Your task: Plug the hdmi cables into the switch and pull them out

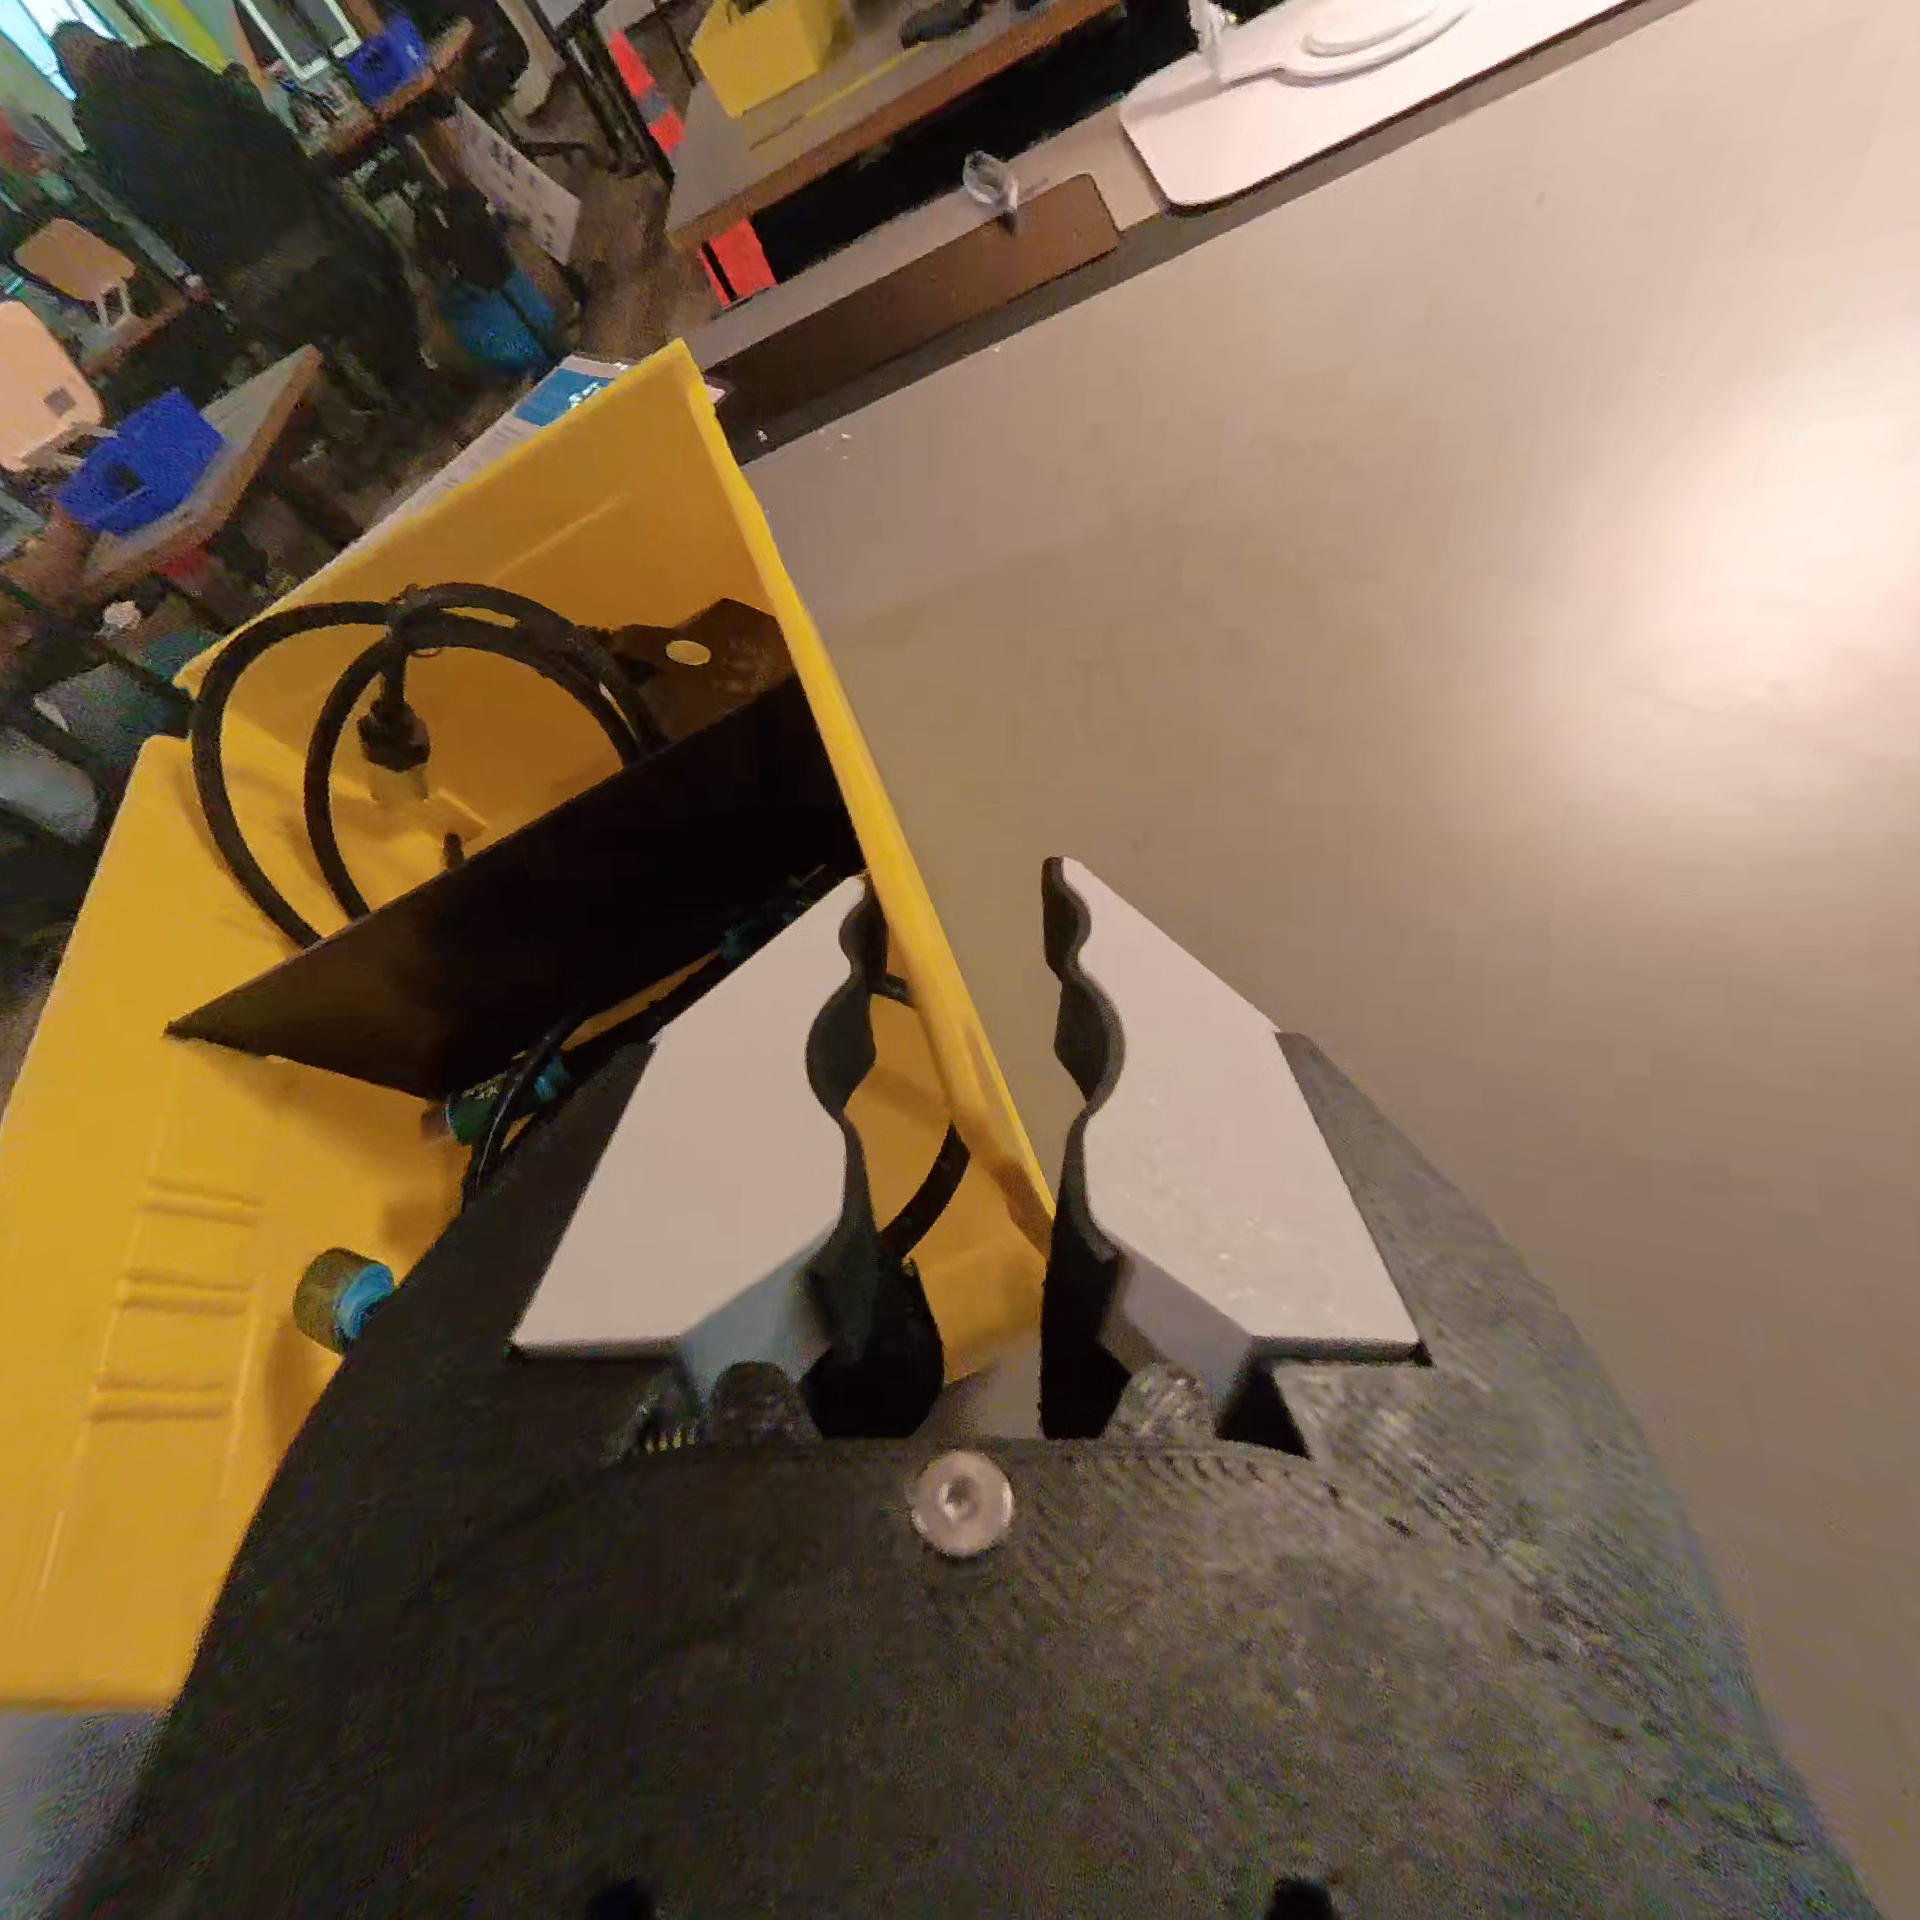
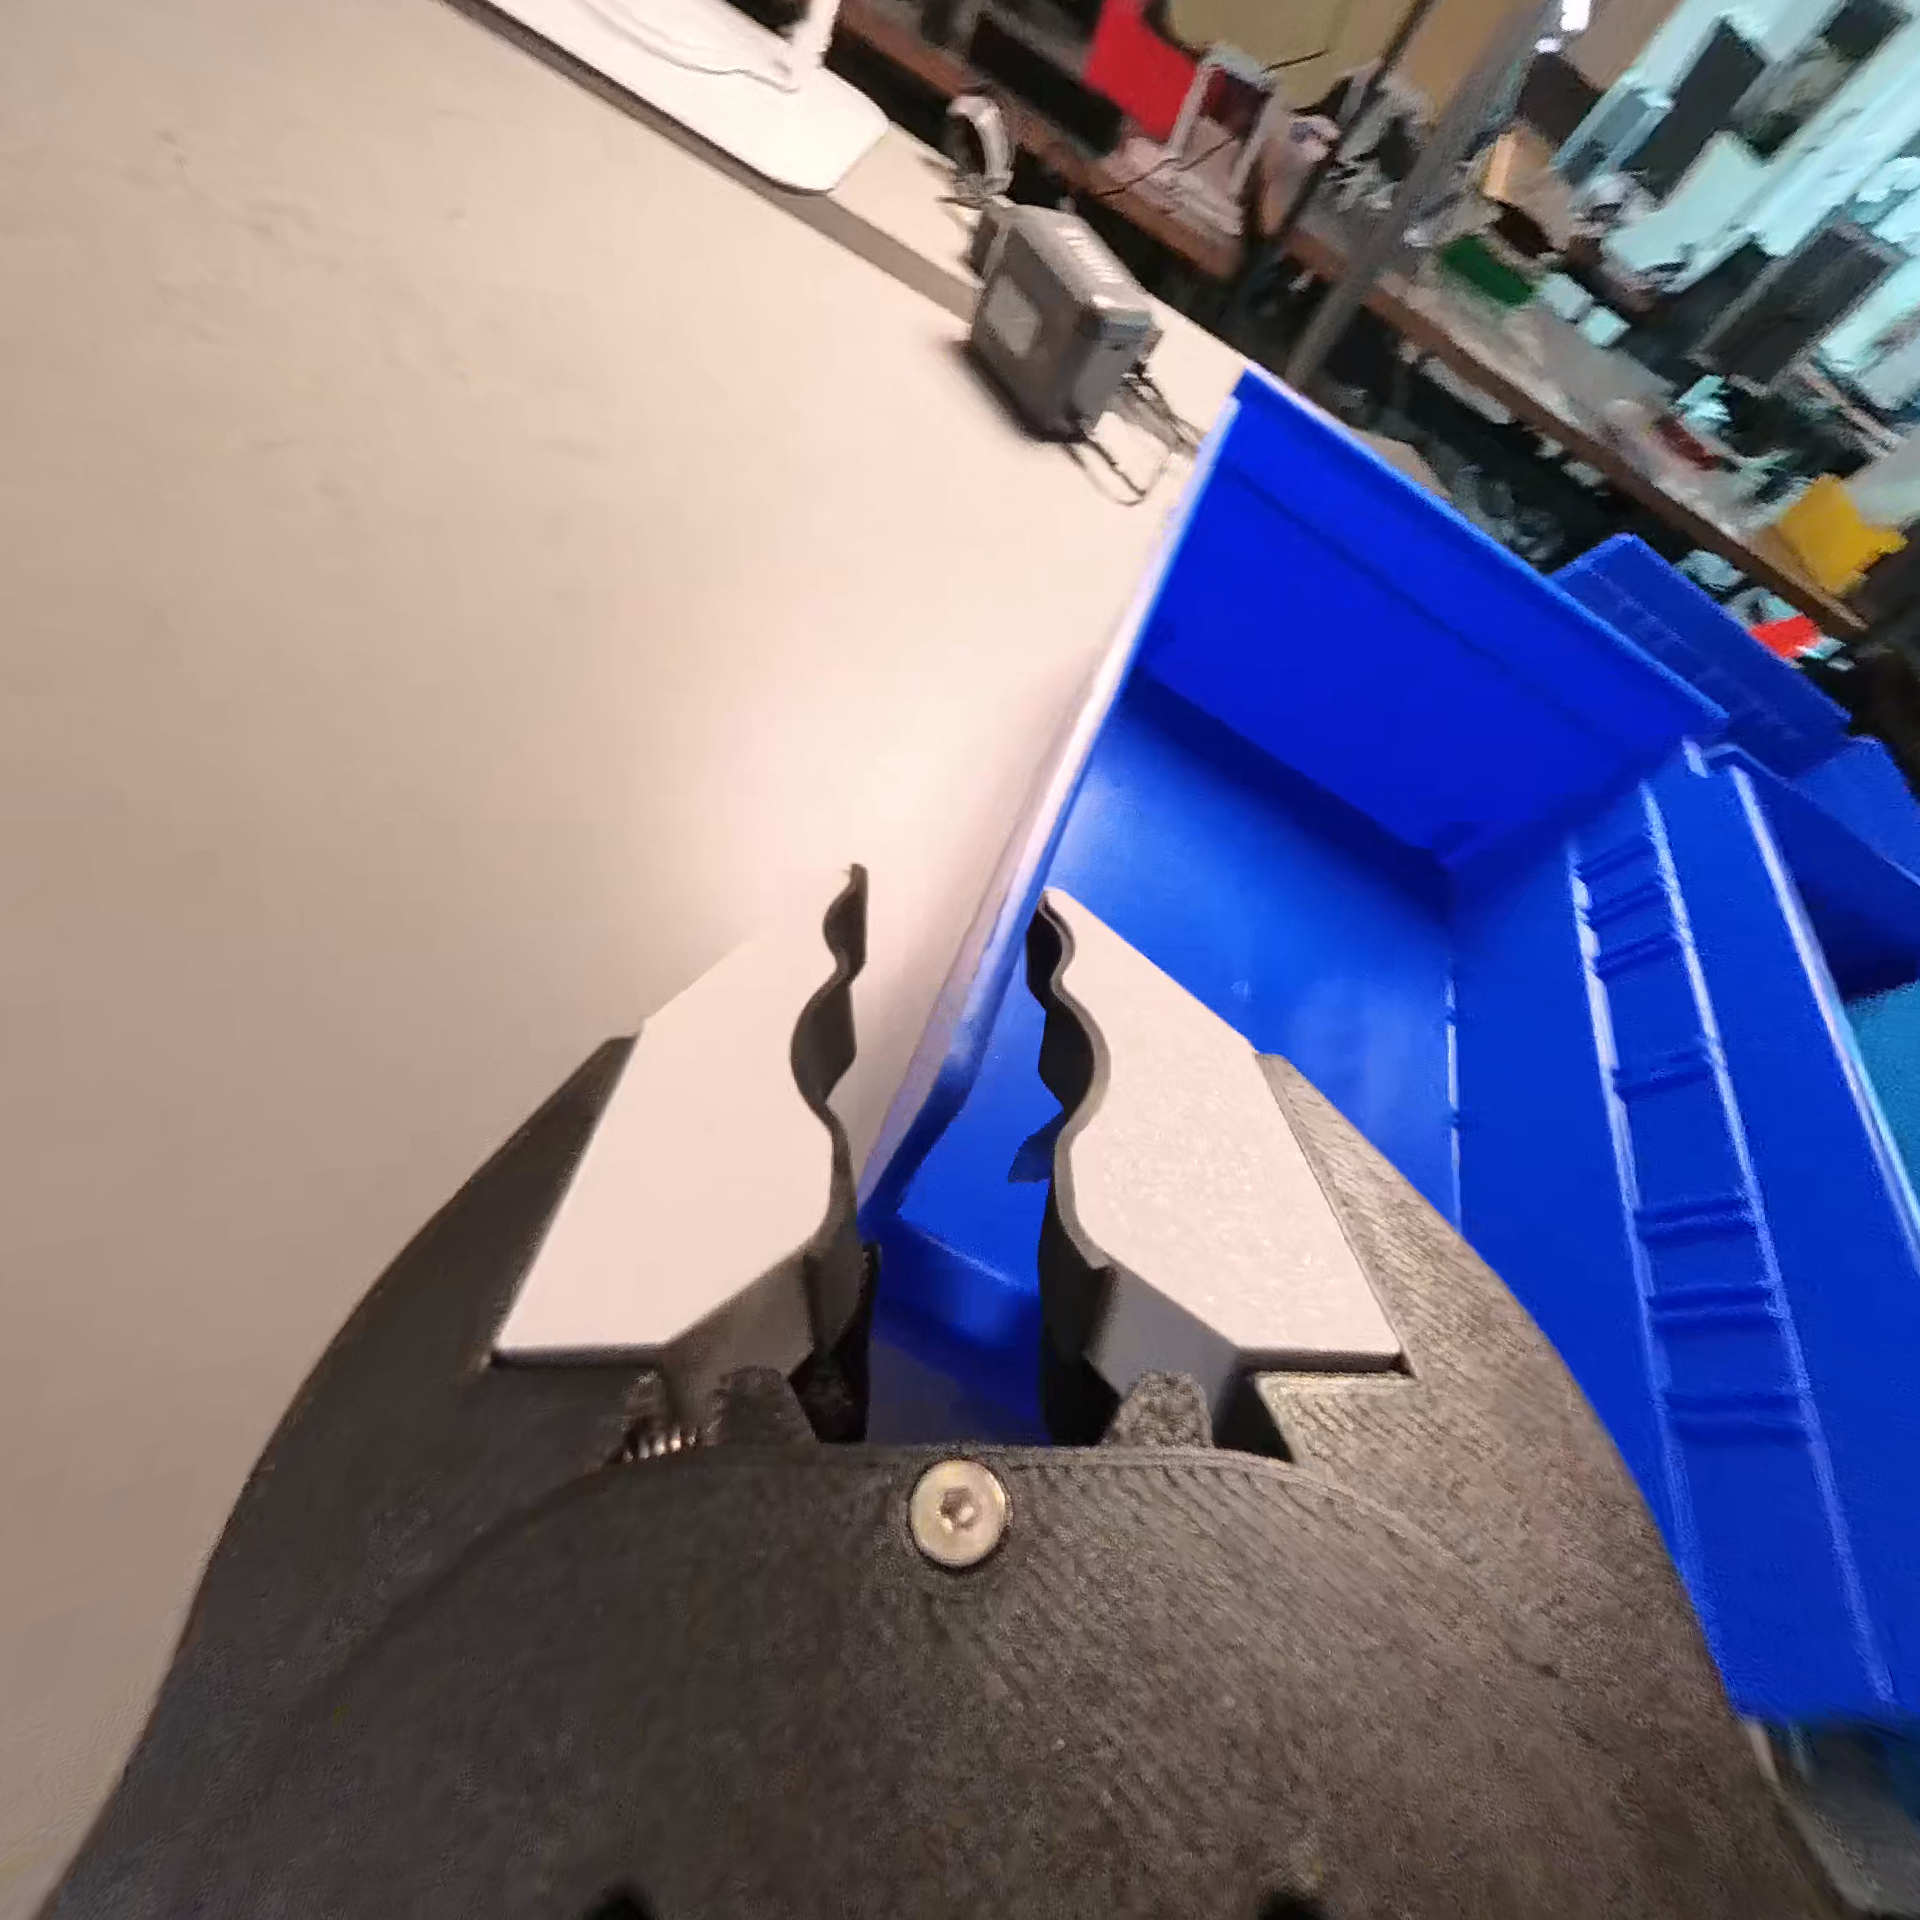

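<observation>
Left hand-held gripper (image 1: 956, 883): spread, empty, straddling yellow bin (image 1: 665, 540) wall. Right hand-held gripper (image 2: 945, 894): spread, empty, astride blue bin (image 2: 1351, 665) rim. Risk: snagging bin walls, tipping bins on bench (image 1: 1351, 623). Coiled black cables (image 1: 416, 623) and black switch (image 1: 540, 914) inside yellow bin, unplugged, tangle-prone.

each gripper (image 1: 956, 883) (image 2: 940, 894): black textured body, grey wavy-edged fingers, one silver screw.
</observation>
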Tool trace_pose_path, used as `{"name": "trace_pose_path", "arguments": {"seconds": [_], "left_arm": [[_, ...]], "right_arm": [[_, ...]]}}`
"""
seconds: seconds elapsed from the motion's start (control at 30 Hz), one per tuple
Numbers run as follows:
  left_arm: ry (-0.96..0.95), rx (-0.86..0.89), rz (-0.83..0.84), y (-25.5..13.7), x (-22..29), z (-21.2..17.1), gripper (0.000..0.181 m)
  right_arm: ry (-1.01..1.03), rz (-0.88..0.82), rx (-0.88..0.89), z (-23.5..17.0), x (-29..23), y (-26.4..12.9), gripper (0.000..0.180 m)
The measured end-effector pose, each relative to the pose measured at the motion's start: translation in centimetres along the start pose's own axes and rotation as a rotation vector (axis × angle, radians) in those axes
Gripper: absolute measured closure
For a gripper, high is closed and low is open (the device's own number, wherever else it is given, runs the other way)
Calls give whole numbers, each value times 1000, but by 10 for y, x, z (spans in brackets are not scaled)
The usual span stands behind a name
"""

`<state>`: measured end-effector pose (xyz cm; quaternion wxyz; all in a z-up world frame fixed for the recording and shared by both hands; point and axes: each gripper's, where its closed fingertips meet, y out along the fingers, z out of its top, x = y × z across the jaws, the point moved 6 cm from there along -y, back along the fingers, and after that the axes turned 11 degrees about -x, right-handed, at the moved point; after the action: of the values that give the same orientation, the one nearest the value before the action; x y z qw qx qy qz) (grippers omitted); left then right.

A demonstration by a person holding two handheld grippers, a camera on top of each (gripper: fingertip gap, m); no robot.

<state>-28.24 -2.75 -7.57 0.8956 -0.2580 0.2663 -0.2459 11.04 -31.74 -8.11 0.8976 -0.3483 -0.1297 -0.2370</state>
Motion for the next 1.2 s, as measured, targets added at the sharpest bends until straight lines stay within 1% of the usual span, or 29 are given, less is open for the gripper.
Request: {"name": "trace_pose_path", "arguments": {"seconds": [0.07, 0.1, 0.13, 0.23, 0.33, 0.4, 0.6, 0.73, 1.0, 1.03, 1.07, 1.1, 1.13, 1.17, 1.2], "left_arm": [[-32, 6, 57, -3, -11, -7, 164], [-42, 8, 97, -6, -20, -13, 171], [-48, 11, 123, -9, -29, -20, 175], [-98, 34, 57, -22, -47, -39, 176], [-63, 39, 65, -33, -51, -51, 176], [-75, 35, 67, -37, -57, -56, 176], [-103, 30, 58, -21, -89, -59, 177], [-121, 40, 40, -7, -112, -59, 177], [-118, 52, 7, 5, -128, -56, 177], [-119, 45, -4, 4, -128, -56, 177], [-120, 35, -20, 2, -128, -56, 175], [-120, 33, -40, -4, -127, -55, 164], [-122, 29, -63, -13, -127, -54, 150], [-123, 29, -91, -23, -127, -51, 141], [-123, 38, -108, -33, -128, -48, 137]], "right_arm": [[36, -80, 2, -1, 17, 8, 163], [56, -99, 4, -3, 26, 11, 172], [65, -92, 7, -5, 34, 14, 176], [79, -67, 0, -7, 48, 20, 175], [64, -95, -7, -6, 52, 24, 175], [71, -112, -10, -5, 56, 28, 175], [96, -123, -16, -1, 71, 44, 175], [105, -125, -25, 0, 71, 44, 175], [106, -99, -25, 0, 71, 44, 176], [107, -89, -30, 0, 71, 42, 175], [104, -77, -35, 0, 72, 37, 164], [95, -72, -34, 0, 72, 29, 154], [77, -76, -26, 2, 73, 18, 149], [50, -82, -13, 6, 73, 6, 145], [17, -81, 3, 10, 73, -6, 145]]}}
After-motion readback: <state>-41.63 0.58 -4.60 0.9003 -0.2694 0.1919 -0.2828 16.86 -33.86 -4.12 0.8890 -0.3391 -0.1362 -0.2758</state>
